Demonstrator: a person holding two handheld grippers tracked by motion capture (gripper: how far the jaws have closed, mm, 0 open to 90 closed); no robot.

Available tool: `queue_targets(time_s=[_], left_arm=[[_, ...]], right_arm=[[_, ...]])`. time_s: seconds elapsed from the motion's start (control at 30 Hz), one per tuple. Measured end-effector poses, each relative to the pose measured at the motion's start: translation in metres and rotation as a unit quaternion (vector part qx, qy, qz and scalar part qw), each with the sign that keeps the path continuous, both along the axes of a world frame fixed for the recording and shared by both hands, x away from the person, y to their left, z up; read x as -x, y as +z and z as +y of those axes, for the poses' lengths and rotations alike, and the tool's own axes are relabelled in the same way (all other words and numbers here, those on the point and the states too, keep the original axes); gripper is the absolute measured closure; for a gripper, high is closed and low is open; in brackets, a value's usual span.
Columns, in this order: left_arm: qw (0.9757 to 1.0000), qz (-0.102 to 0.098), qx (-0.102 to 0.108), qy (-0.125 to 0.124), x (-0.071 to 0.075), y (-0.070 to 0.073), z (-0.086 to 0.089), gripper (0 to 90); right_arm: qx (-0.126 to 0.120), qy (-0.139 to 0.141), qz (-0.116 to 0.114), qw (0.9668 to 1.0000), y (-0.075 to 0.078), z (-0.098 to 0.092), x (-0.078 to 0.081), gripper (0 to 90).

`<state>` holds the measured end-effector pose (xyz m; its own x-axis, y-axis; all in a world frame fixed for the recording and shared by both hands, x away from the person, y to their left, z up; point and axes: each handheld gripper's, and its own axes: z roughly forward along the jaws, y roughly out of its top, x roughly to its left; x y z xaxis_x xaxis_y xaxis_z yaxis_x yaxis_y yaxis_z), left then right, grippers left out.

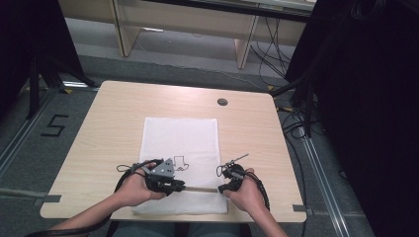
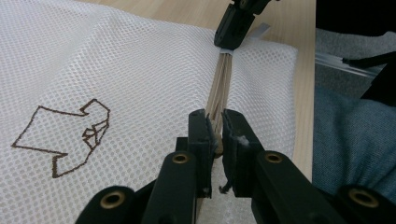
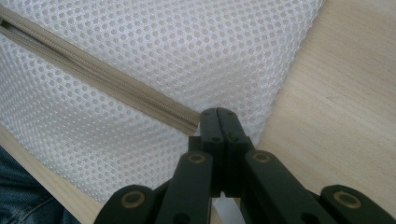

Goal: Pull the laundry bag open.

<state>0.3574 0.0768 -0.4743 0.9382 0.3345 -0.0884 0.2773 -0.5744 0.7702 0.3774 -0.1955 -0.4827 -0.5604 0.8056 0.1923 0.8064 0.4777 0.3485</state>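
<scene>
both tongs [image 2: 215,125] [image 3: 218,122] pinch shut on the beige zipper [image 2: 221,84] of the white mesh bag [image 2: 116,60].

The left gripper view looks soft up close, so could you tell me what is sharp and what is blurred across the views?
Left gripper view: the mesh bag is crisp, the left gripper blurs nearest the lens. Right gripper view: the zipper is sharp. High view: evenly lit, dark surroundings.
</scene>
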Motion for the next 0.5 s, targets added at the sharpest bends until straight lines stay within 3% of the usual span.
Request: queue_targets(time_s=[0.17, 0.23, 0.43, 0.5], left_arm=[[1.0000, 0.001, -0.003, 0.000, 0.001, 0.001, 0.001, 81.8], [0.9999, -0.008, -0.007, -0.005, 0.000, 0.003, 0.004, 81.8], [1.0000, 0.003, 0.001, 0.006, 0.002, 0.001, 0.011, 81.8], [1.0000, -0.008, -0.003, -0.002, 0.002, 0.002, 0.010, 81.8]], right_arm=[[0.004, 0.007, 0.000, 1.0000, 0.001, 0.000, 0.000, 90.0], [0.007, 0.002, 0.003, 1.0000, 0.001, 0.000, 0.000, 90.0], [0.004, 0.007, 0.000, 1.0000, 0.001, 0.000, -0.001, 90.0], [0.007, 0.003, 0.002, 1.0000, 0.001, 0.000, 0.000, 90.0]])
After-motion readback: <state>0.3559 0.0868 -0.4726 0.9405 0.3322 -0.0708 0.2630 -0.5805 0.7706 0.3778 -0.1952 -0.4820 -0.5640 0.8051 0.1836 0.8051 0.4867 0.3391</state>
